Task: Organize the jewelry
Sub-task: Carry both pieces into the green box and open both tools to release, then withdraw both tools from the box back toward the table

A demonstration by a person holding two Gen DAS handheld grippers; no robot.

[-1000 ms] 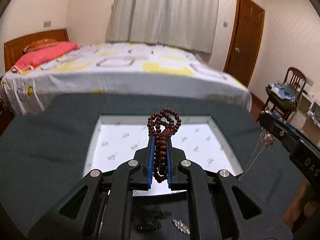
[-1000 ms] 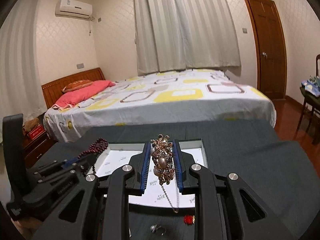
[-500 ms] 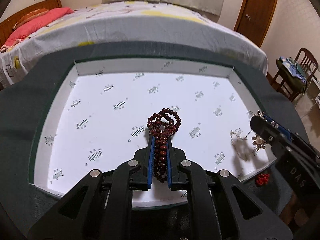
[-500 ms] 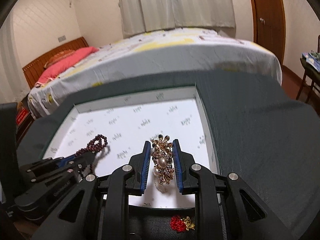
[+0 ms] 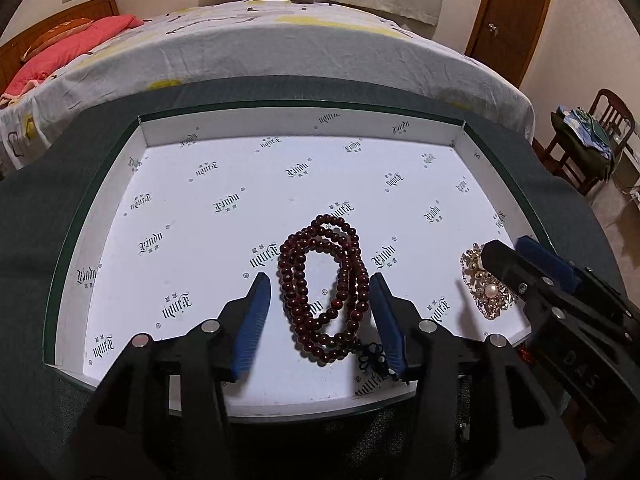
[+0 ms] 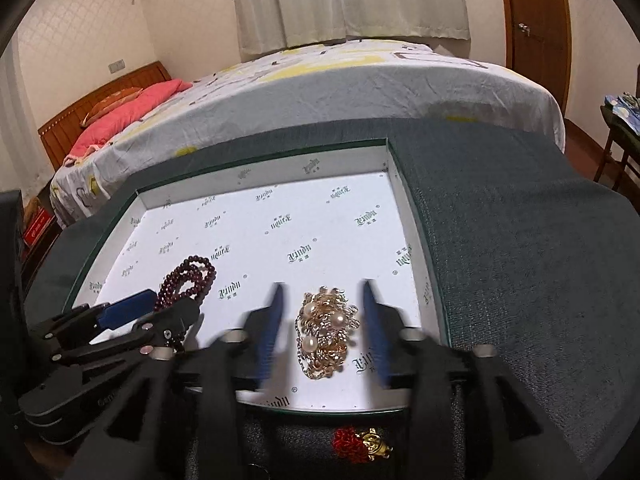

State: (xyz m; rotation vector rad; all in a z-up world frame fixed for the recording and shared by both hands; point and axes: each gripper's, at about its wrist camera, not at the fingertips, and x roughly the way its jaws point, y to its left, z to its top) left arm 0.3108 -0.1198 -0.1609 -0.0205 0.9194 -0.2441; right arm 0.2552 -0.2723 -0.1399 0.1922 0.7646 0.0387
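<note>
A dark red bead bracelet (image 5: 324, 292) lies coiled on the floor of the white printed tray (image 5: 224, 128), between the spread fingers of my open left gripper (image 5: 322, 320). A gold and pearl brooch with a chain (image 6: 326, 332) lies in the tray's near right corner, between the spread fingers of my open right gripper (image 6: 322, 328). The brooch also shows in the left wrist view (image 5: 486, 292), partly behind the right gripper (image 5: 532, 268). The beads (image 6: 188, 280) and the left gripper (image 6: 132, 316) show in the right wrist view.
The tray (image 6: 400, 184) sits on a dark grey cloth-covered table (image 6: 520, 240). A red and gold charm (image 6: 362, 444) lies on the cloth just in front of the tray. A bed (image 5: 300, 48) stands behind the table, a chair (image 5: 588, 132) at the right.
Both grippers came down over the tray and opened. The bead bracelet and the brooch, held before, now lie loose on the tray floor.
</note>
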